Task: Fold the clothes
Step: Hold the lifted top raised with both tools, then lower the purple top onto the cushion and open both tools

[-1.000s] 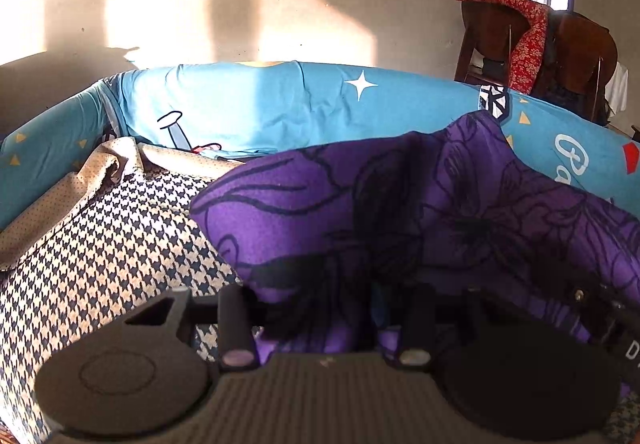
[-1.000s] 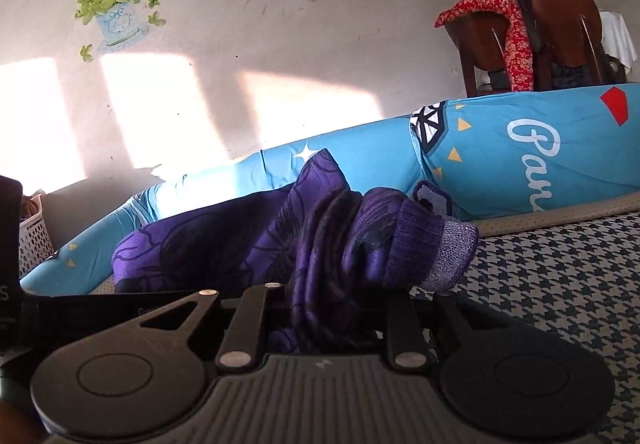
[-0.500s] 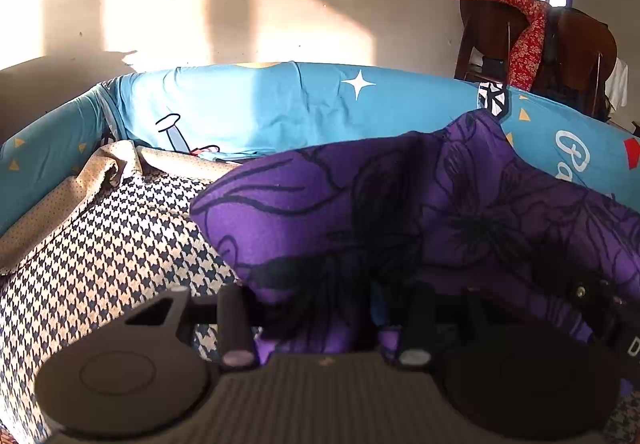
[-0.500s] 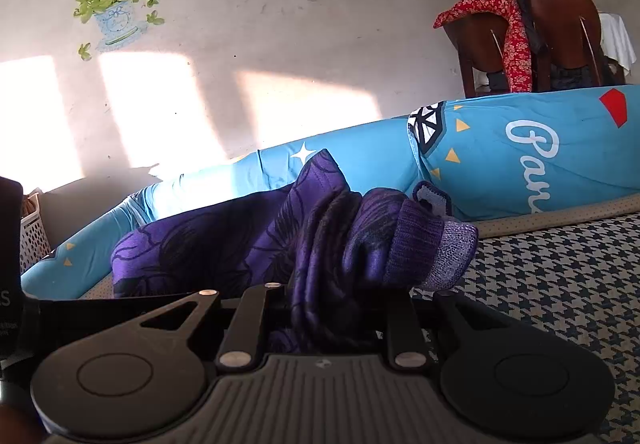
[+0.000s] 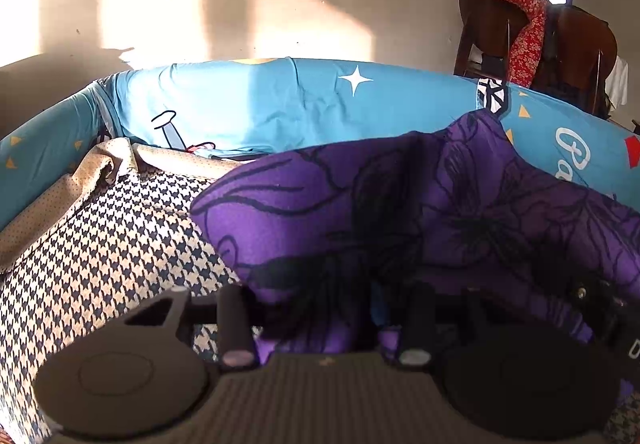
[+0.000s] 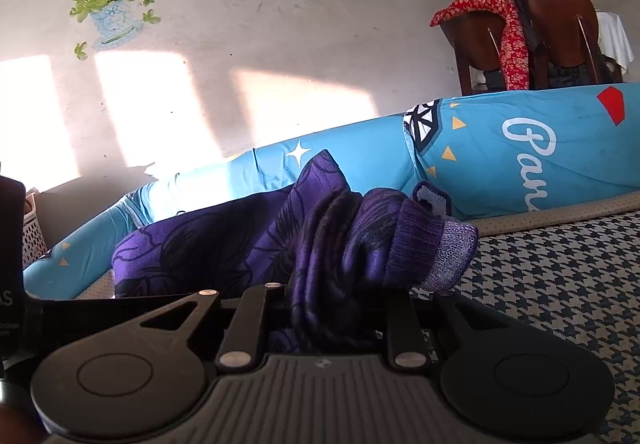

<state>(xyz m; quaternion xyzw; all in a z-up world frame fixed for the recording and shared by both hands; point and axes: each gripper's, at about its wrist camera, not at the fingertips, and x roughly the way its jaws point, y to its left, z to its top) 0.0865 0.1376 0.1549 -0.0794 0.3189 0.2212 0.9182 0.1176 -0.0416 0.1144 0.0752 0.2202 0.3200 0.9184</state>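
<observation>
A purple garment with black flower outlines [image 5: 400,212] is held up over the houndstooth bed cover [image 5: 100,244]. My left gripper [image 5: 326,308] is shut on a bunched part of it; its fingertips are buried in the cloth. In the right wrist view the same purple garment [image 6: 224,252] is gathered into thick folds, with a ribbed lilac cuff [image 6: 436,248] sticking out to the right. My right gripper [image 6: 332,308] is shut on that bunch. The other gripper's black body [image 6: 12,268] shows at the left edge.
A long blue patterned bolster [image 5: 280,104] rims the bed against the sunlit wall. A beige dotted sheet [image 5: 80,176] lies crumpled at the left. Dark wooden chairs [image 6: 532,40] draped with red cloth stand behind the bolster. A white basket [image 6: 34,228] sits far left.
Almost nothing differs; both grippers keep their hold and the garment has only drifted very slightly.
</observation>
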